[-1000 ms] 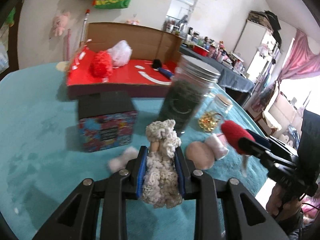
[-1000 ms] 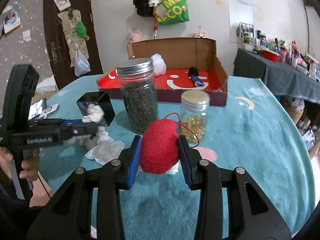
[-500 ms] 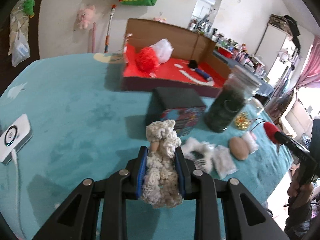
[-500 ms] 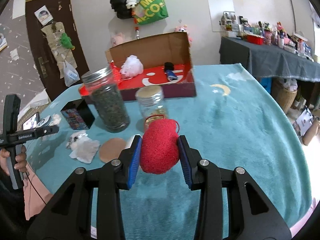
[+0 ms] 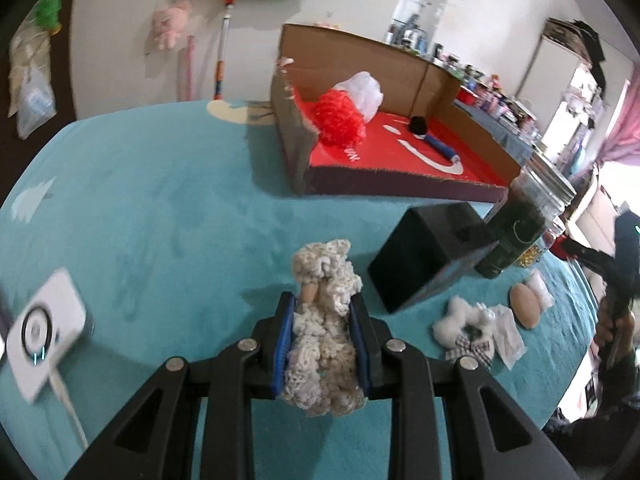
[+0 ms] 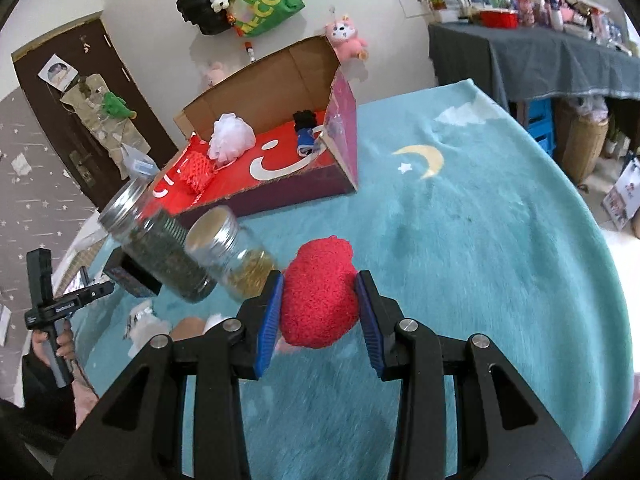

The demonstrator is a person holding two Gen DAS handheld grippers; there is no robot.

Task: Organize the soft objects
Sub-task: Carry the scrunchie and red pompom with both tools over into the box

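Both views have swung since the earlier frames, the cardboard box [image 5: 384, 148] now upper centre, while the left gripper [image 5: 322, 336] clamps a nubbly cream knitted toy [image 5: 322, 320] and the right gripper [image 6: 318, 306] a fuzzy red ball [image 6: 318, 292] at lower centre, over open teal worktop [image 5: 160, 208].

Fuzzy teal blanket [image 6: 480, 220], matt cardboard box [image 5: 360, 56] (glossy red floor)

We see two lidded jars [image 6: 168, 256] just beside a black box [image 5: 430, 256] on the worktop [image 6: 480, 240]; a white device [image 5: 44, 332] lies apart.
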